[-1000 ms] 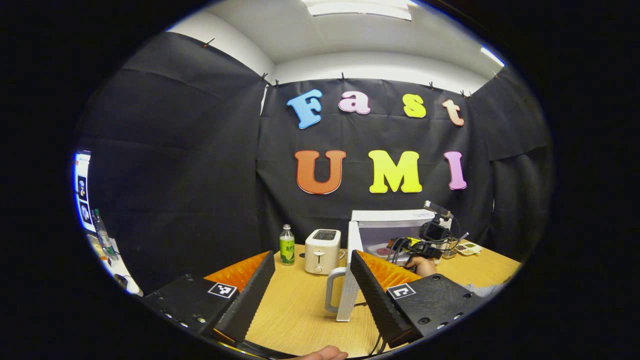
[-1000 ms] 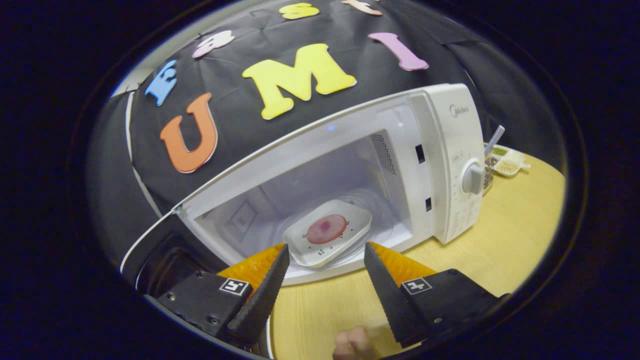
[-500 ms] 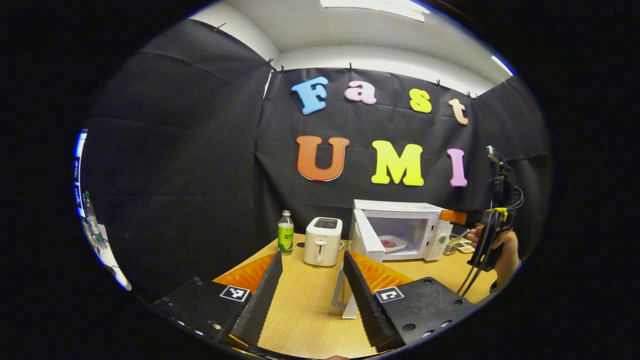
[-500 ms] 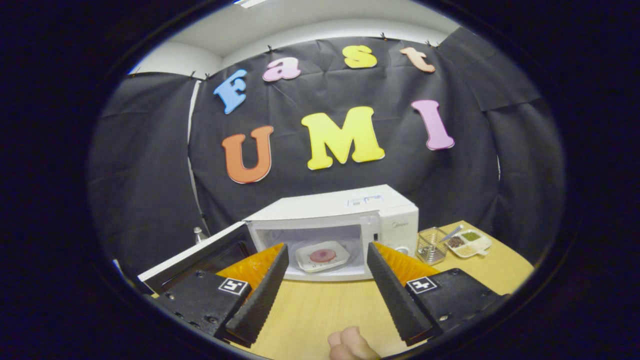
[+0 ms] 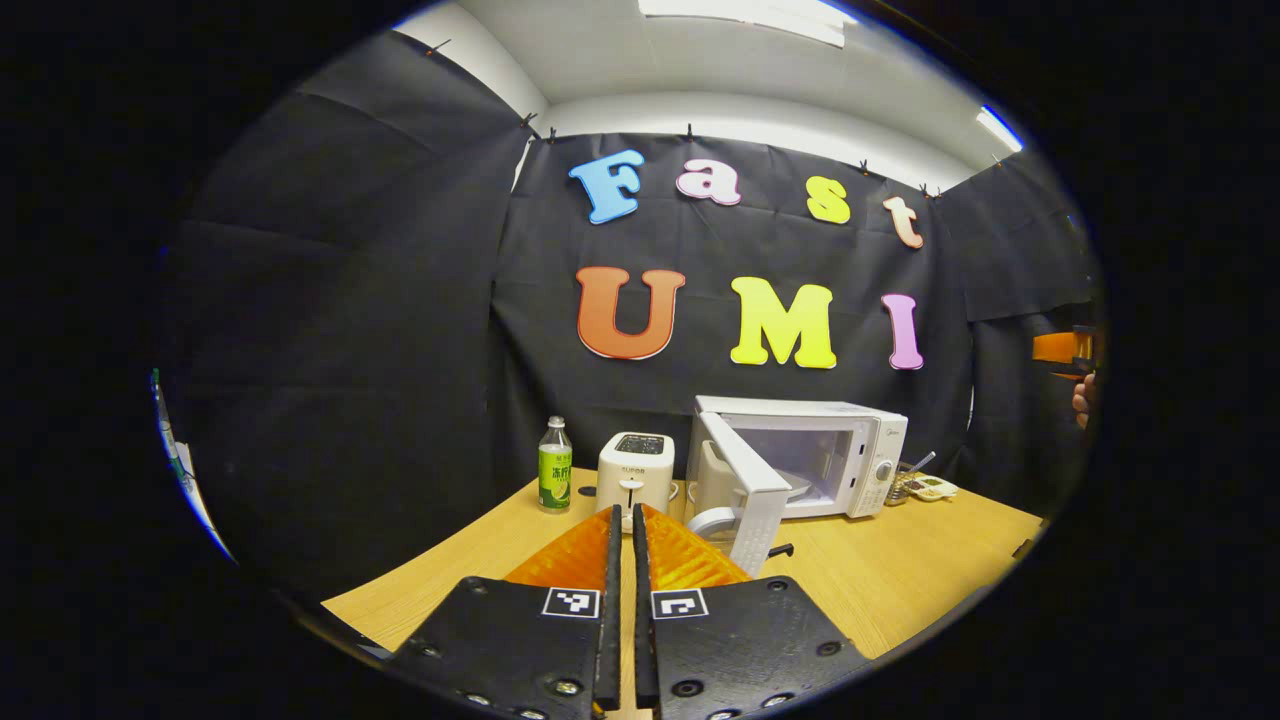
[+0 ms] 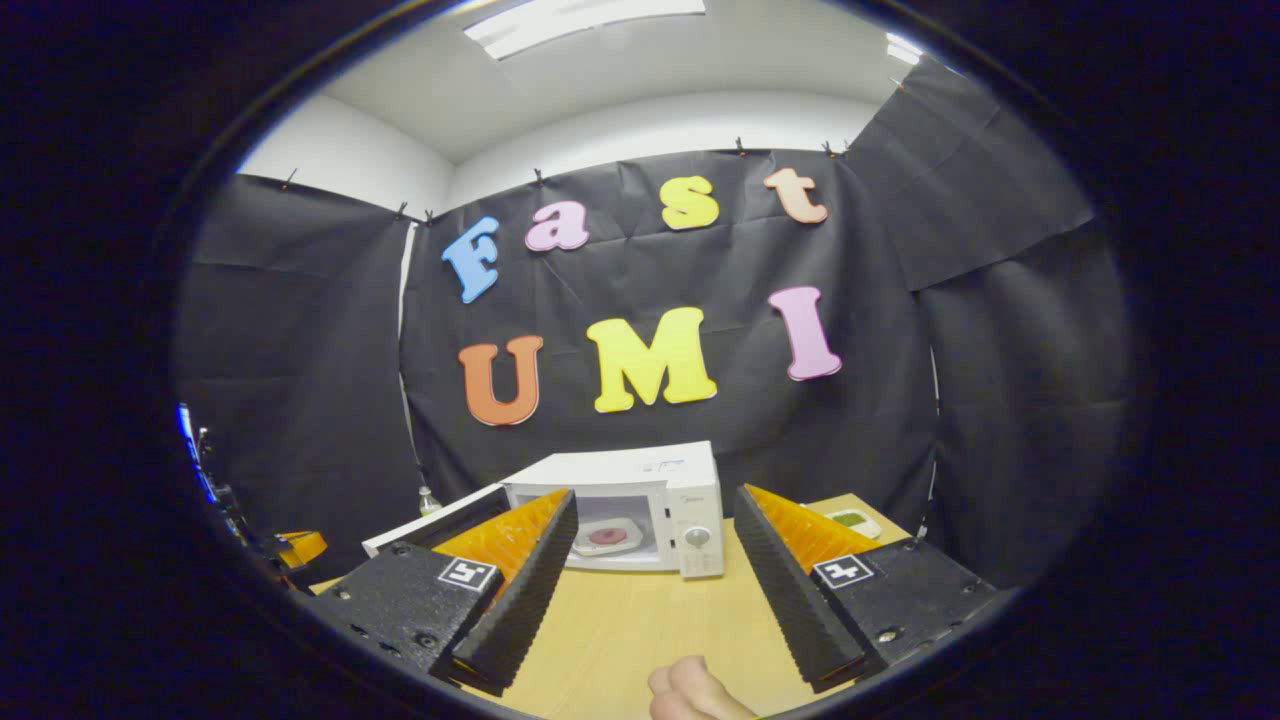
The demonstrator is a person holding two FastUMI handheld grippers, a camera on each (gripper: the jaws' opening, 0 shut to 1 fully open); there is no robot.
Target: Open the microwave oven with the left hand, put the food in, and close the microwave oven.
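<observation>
one step looks left to me: the plate of food (image 6: 607,536) already sits inside the microwave (image 6: 640,505), on the floor of the cavity, and the door (image 5: 748,487) hangs out toward my left side, half swung. the microwave stands at the back of the wooden table (image 5: 900,570), well apart from both my tools. my left gripper (image 5: 626,520) has its fingers pressed together with nothing between them, low over the near table edge; my right gripper (image 6: 652,520) is spread wide and empty, held back from the oven.

the risk, as i judge it, is in the closing push. with the fingers pressed into one narrow tip, i could glance off the door's edge or catch the handle (image 5: 712,521) and slide the whole oven instead of latching it. the toaster (image 5: 636,470) stands just beside the door's swing, with the green bottle (image 5: 554,467) beyond it; a wide sweep from the left could knock either. a weak push may leave the door unlatched.
</observation>
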